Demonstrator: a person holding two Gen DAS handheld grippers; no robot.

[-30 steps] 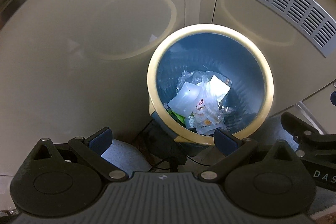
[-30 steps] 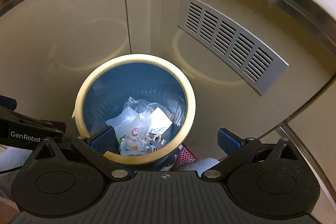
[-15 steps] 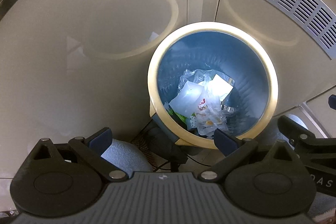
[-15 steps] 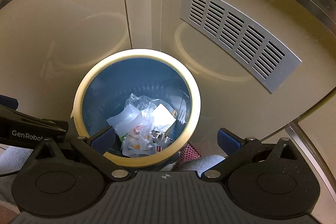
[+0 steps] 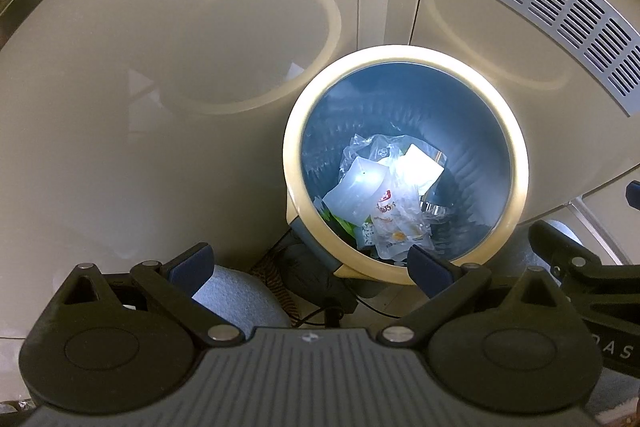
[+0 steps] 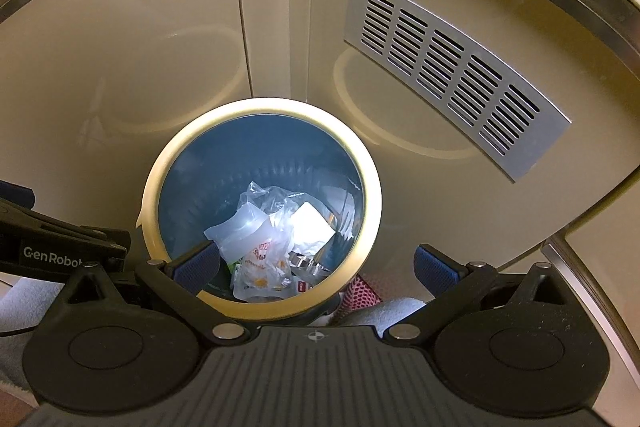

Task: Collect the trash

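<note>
Plastic wrappers [image 5: 384,203] lie loose in the bin [image 5: 516,163]. Both hand-held grippers, left [image 5: 308,261] and right [image 6: 316,265], are held wide, empty; film at 6 o'clock may slip.

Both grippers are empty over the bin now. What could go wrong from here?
The left hand-held gripper has one fingertip over the bin's cream rim; dropping lower could knock the bin. Dark cables lie on the floor beside its base and might snag. The clear plastic wrappers inside look light and could cling if touched.
</note>
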